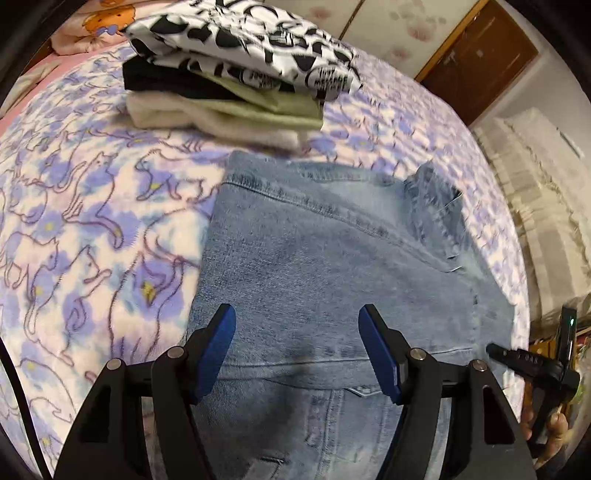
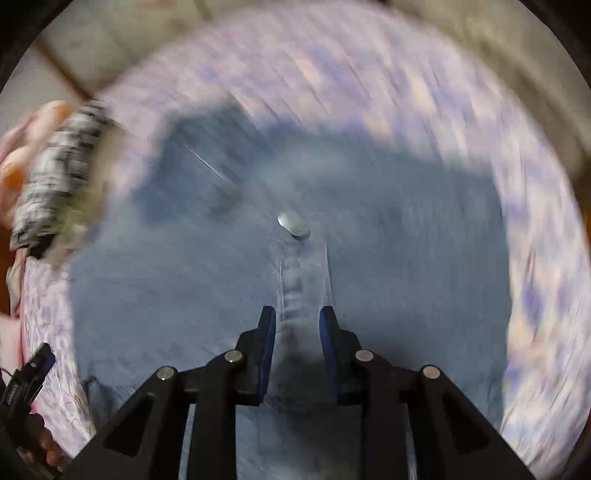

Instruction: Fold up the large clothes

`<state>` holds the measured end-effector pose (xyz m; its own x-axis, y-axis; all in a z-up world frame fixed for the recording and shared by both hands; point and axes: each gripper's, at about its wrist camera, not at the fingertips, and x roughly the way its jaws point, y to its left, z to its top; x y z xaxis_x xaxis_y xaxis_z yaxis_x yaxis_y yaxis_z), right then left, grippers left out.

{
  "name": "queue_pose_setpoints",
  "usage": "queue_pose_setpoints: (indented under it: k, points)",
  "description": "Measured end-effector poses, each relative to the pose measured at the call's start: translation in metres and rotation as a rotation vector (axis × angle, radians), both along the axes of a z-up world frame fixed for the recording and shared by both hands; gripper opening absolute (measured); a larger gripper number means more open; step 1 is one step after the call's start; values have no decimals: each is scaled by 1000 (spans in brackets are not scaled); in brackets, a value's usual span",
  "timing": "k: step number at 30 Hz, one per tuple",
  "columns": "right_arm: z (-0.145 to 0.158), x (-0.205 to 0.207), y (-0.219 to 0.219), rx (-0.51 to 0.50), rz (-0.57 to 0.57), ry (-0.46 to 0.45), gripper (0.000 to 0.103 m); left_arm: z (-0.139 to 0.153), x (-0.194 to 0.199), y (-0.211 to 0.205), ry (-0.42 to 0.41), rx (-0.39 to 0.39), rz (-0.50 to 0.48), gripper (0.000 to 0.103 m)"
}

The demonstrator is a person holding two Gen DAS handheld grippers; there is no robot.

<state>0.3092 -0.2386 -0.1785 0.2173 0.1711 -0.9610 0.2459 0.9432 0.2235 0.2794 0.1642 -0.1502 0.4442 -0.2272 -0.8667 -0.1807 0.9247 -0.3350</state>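
A bed under a fleece blanket printed with purple cats (image 1: 92, 221) fills the room; far right, a brown wooden door (image 1: 480, 55) meets pale floral wallpaper (image 1: 399, 29).

Both the left tongs (image 1: 297, 347) and the right tongs (image 2: 297, 339) are matte black linkages with triangular cut-outs. Silver pivot pins stud each arm. Blue pads line the inner faces of the fingers (image 1: 218, 347).

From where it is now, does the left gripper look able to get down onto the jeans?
Probably yes. The left gripper stands open right above the jeans, with nothing between them; the stack of folded clothes lies farther back on the bed.
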Motion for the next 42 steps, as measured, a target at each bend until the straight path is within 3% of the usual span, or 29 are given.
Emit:
queue_pose_setpoints:
  k: [2, 5, 8, 14, 18, 25, 27, 28, 30, 31, 33, 35, 37, 40, 42]
  points:
    - [-10, -5, -15, 79, -29, 3, 26, -7, 5, 2, 13, 23, 4, 68]
    - [-4, -2, -18, 110, -6, -45, 35, -19, 16, 14, 37, 46, 19, 68]
    - [-4, 19, -18, 146, 52, -98, 36, -34, 31, 31, 71, 36, 35, 68]
    - [-24, 75, -11, 132, 157, -111, 36, -58, 67, 54, 123, -22, 26, 68]
    - [-21, 93, -4, 134, 209, -138, 36, -65, 90, 55, 124, -21, -8, 68]
    - [-35, 123, 7, 104, 236, -109, 41, -83, 115, 50, 155, -20, -32, 68]
    - [-34, 125, 16, 63, 274, -110, 36, -77, 117, 48, 123, 3, -38, 34]
    - [-32, 123, 23, 17, 307, -119, 29, -74, 118, 48, 121, 14, -43, 12]
    - [-20, 119, 30, -34, 323, -159, 20, -62, 116, 46, 82, 46, -31, 7]
    - [-15, 116, 29, -42, 317, -184, 14, -57, 114, 45, 57, 65, -34, 6]
    - [-5, 108, 21, -54, 274, -250, 14, -53, 109, 41, 21, 118, -54, 6]
    - [-16, 106, 19, -132, 244, -224, 1, -63, 110, 39, 38, 156, -70, 9]
    - [-32, 104, 12, -142, 213, -166, 1, -70, 114, 38, 68, 167, -70, 14]
    - [-18, 95, 5, -109, 145, -174, 5, -59, 116, 31, 76, 226, -64, 29]
    - [-3, 81, 8, -96, 130, -226, 7, -47, 109, 25, 62, 243, -64, 36]
